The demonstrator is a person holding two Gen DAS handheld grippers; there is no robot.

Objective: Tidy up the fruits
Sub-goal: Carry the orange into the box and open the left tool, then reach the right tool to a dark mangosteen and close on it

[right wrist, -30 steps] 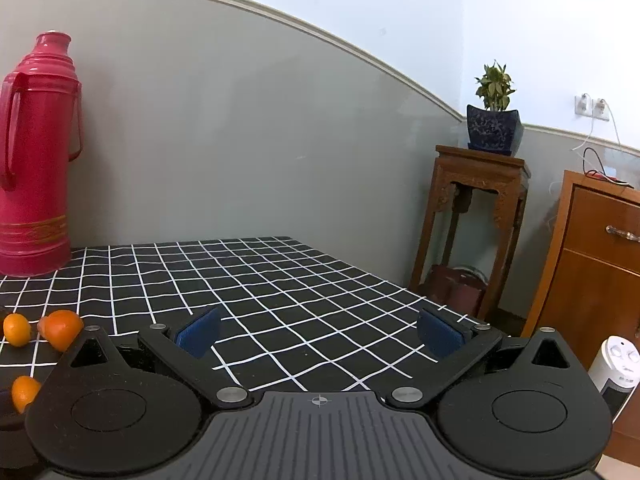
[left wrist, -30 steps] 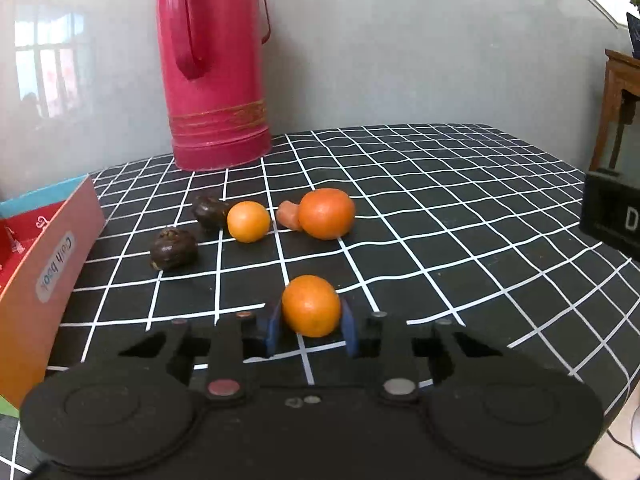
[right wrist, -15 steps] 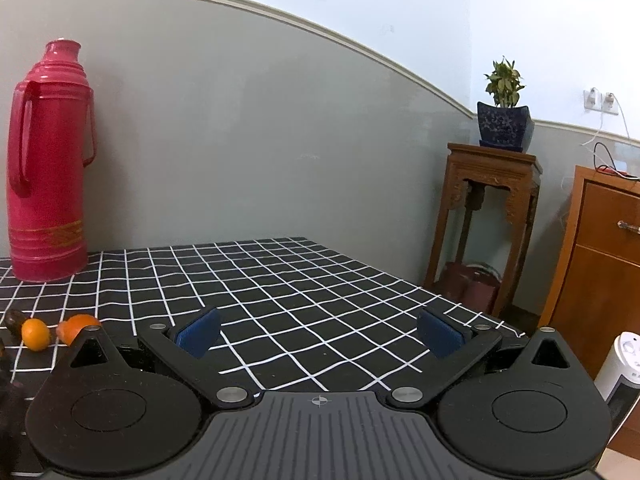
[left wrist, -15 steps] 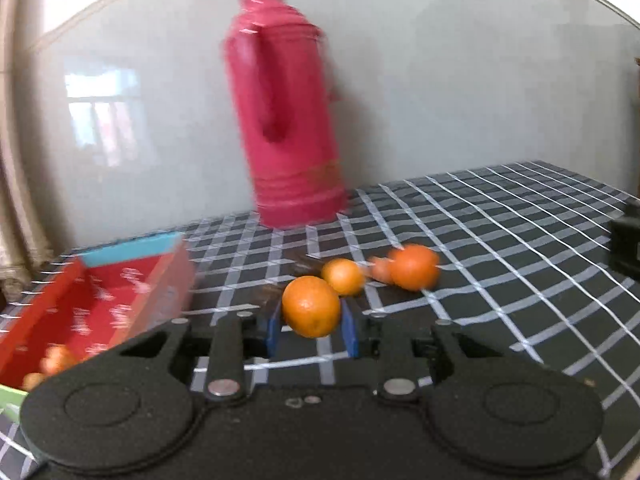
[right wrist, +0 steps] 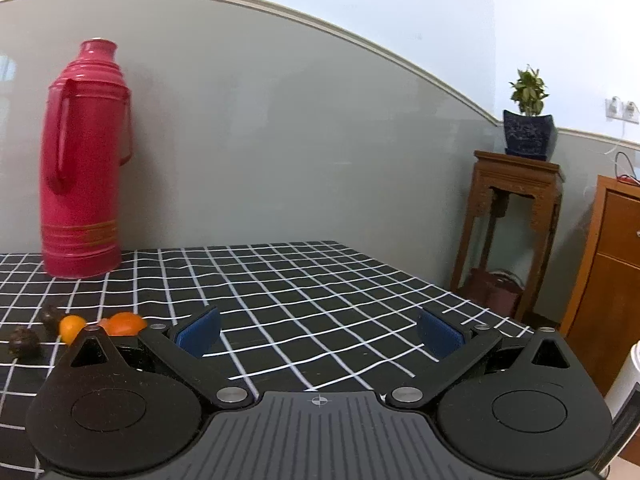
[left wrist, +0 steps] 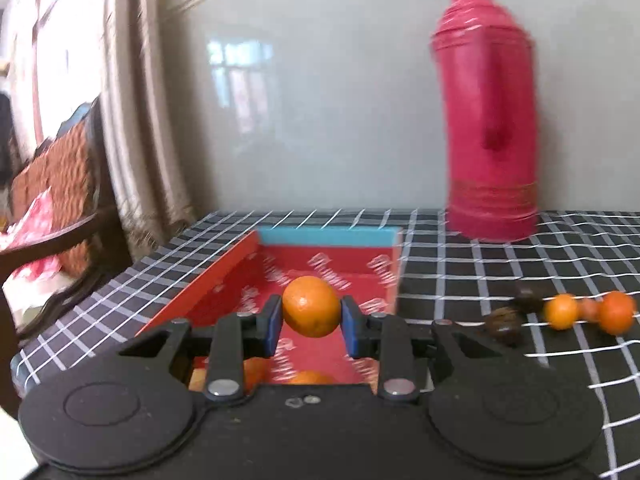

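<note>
My left gripper (left wrist: 311, 326) is shut on an orange (left wrist: 311, 306) and holds it above the open red box (left wrist: 320, 272), which has a blue far rim. Two more oranges lie in the box's near end, partly hidden by the gripper. On the checked cloth to the right lie two oranges (left wrist: 562, 311), a small reddish fruit and two dark mangosteens (left wrist: 503, 320). The same group shows at the left of the right wrist view (right wrist: 72, 327). My right gripper (right wrist: 318, 334) is open and empty above the cloth.
A tall red thermos (left wrist: 490, 120) stands at the back by the grey wall, also in the right wrist view (right wrist: 82, 160). A chair (left wrist: 60, 184) stands left of the table. A wooden stand with a plant (right wrist: 516, 216) and a cabinet stand to the right.
My left gripper lifted the orange off the cloth and swung left with it, from the fruit group to over the red box. The right gripper turned slightly left and stayed open.
</note>
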